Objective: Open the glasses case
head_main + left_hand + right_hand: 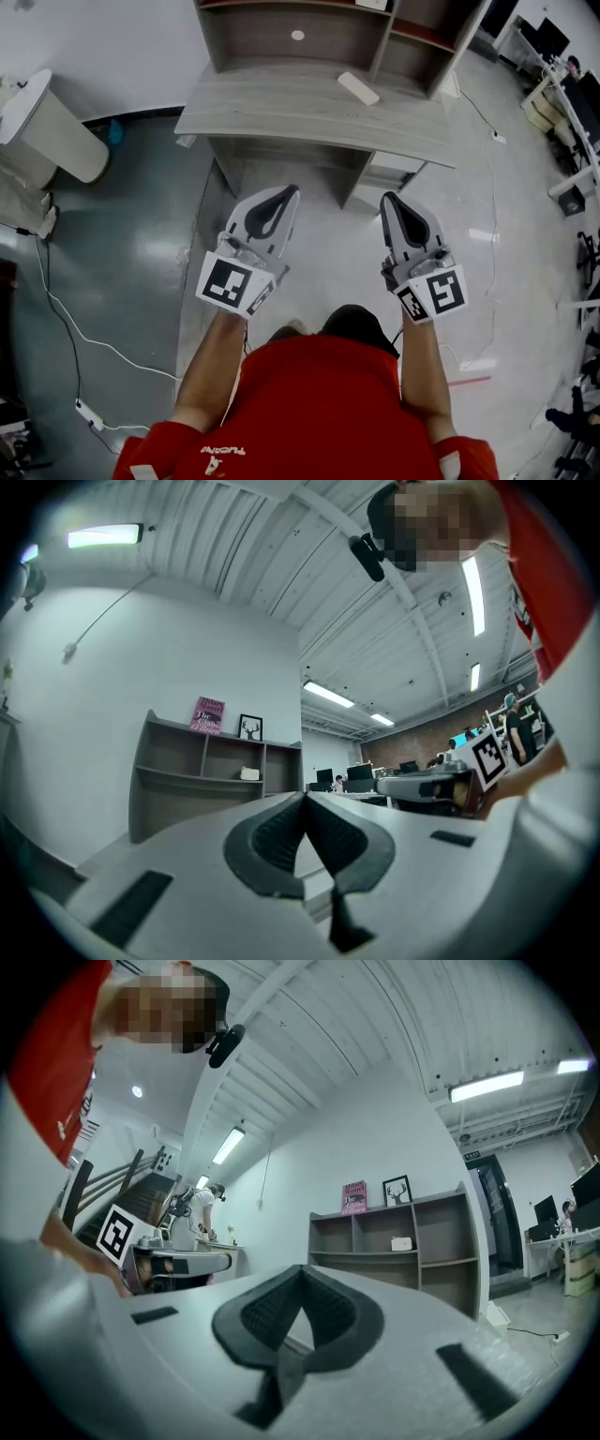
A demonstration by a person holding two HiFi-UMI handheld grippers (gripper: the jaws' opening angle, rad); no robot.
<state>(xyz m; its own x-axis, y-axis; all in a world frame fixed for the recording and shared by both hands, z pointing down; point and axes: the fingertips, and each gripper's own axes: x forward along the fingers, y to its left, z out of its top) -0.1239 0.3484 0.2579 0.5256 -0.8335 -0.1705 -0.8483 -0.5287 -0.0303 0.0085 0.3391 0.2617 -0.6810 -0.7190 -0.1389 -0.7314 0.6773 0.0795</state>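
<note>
A grey wooden desk (pixel 281 112) with a shelf unit (pixel 244 37) at its back is seen from above, set against a white wall. A white glasses case (pixel 358 88) is laid on the desktop, right of centre. The left gripper (pixel 284 191) and right gripper (pixel 389 197) are held over the glossy grey floor (pixel 319 253) before the desk, well apart from the case, each with jaws pressed together on nothing. A white cable (pixel 66 314) is trailed across the floor at left.

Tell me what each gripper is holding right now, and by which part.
Nothing is held. The left gripper and the right gripper are both shut and empty, short of the desk, where the white case lies untouched.
</note>
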